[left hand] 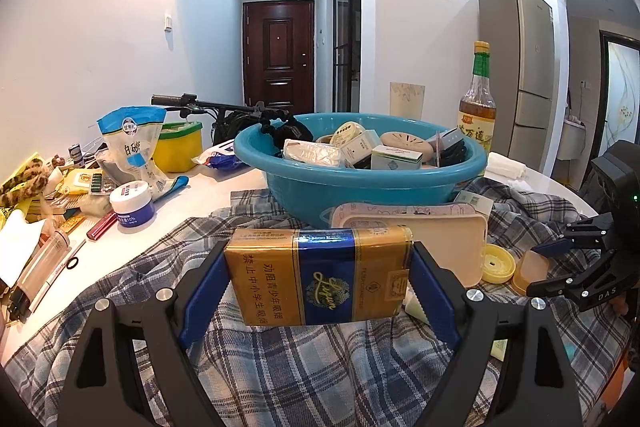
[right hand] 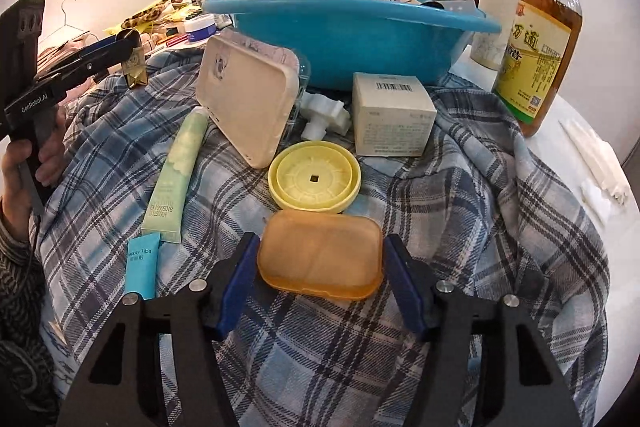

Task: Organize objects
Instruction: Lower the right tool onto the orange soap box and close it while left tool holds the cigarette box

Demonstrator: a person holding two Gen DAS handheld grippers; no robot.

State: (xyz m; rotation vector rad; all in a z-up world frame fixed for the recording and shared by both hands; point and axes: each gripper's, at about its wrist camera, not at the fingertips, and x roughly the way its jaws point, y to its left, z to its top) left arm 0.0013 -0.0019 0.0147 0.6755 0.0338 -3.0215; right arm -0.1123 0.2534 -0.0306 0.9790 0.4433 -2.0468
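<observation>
left gripper (left hand: 318,279) clamps cigarette pack (left hand: 320,275), frame centre | right gripper (right hand: 320,273) straddles orange soap case (right hand: 320,253), lower centre, pads not pressing | case looks light, stiff, slippery: grip short sides

left gripper (left hand: 320,279): black angular arms, blue pads with serrated edges, silver round screws | right gripper (right hand: 320,267): same black frame, blue pads, silver screws; white "DAS" on a finger | left handle: black, white "GenRobot.AI" lettering | hand (right hand: 24,163): dark grey patterned knit sleeve, thin cable at the wrist
</observation>
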